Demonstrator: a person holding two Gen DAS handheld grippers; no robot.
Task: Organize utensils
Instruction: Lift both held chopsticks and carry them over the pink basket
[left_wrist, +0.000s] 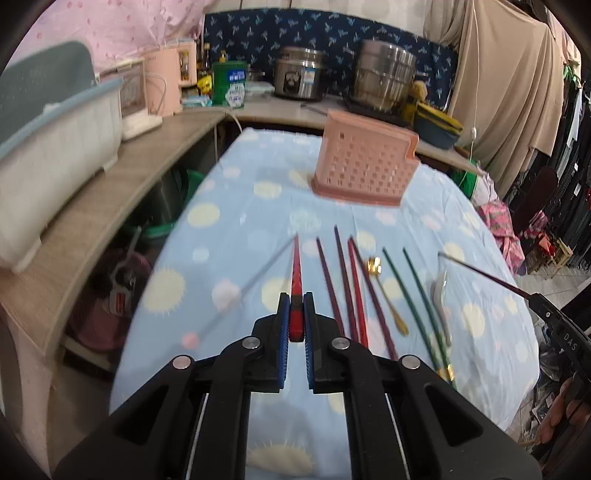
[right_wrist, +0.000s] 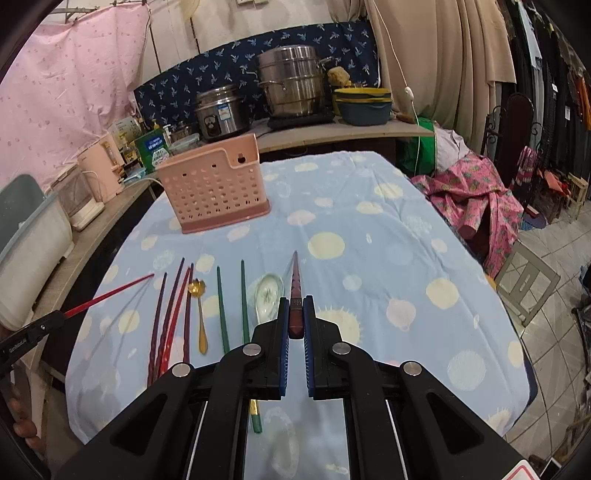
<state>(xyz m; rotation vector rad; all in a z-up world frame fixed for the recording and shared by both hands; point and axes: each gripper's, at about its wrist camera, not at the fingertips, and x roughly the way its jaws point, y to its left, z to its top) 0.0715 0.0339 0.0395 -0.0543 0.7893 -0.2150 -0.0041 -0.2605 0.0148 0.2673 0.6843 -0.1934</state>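
Left gripper (left_wrist: 296, 314) clamps red chopstick (left_wrist: 296, 273); right gripper (right_wrist: 296, 317) clamps maroon chopstick (right_wrist: 295, 280).

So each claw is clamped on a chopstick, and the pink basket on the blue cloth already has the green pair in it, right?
No. The green pair still lies on the blue cloth, as the right wrist view shows. Left claw, right claw and pink basket are as stated.

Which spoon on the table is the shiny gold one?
The thin gold spoon lying between the red and green chopsticks; the other, the white spoon, is wide and pale.
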